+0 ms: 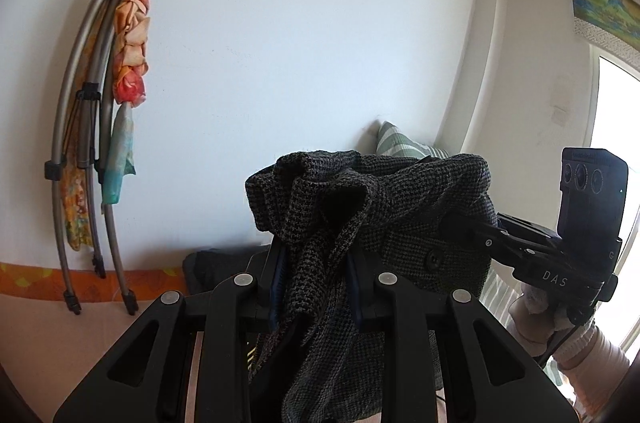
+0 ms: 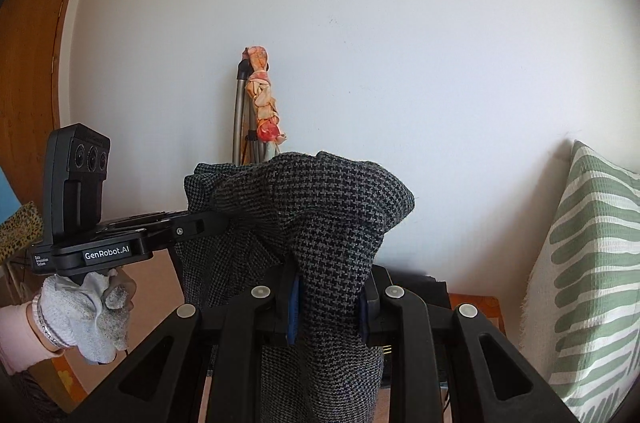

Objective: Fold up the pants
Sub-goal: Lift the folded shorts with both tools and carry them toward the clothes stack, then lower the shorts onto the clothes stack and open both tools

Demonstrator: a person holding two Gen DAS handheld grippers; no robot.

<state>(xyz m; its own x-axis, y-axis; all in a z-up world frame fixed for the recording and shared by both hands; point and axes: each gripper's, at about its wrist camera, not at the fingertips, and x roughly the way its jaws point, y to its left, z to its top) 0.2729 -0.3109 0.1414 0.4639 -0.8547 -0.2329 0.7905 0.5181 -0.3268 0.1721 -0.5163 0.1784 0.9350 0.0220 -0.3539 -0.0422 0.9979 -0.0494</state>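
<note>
Both of your grippers are clamped on the pants (image 1: pixel 400 207), a dark houndstooth-woven garment that you hold lifted in front of a pale wall (image 1: pixel 300 23). Your left gripper (image 1: pixel 316 283) has its fingers (image 1: pixel 280 263) pinched narrow on a bunched fold of the cloth, which spills up over the tips and hangs down between the black linkage arms. Your right gripper (image 2: pixel 330 303) does the same in its own view: its fingers (image 2: pixel 294 303) squeeze a thick fold of the pants, and the fabric mounds above them. In the left wrist view your right gripper reaches in from the right edge, its tip buried in the cloth just above a dark button (image 1: pixel 434 259). In the right wrist view your left gripper comes in from the left, carried by your left hand (image 2: pixel 92 311) in a grey knit glove, with its tip tucked into the fabric's upper left edge. Against the wall leans a folded metal frame (image 1: pixel 76 143) with a knotted orange cloth (image 1: pixel 132 35) tied along it. Beside the wall on the right sits a green-and-white striped pillow (image 2: pixel 592 263).
</note>
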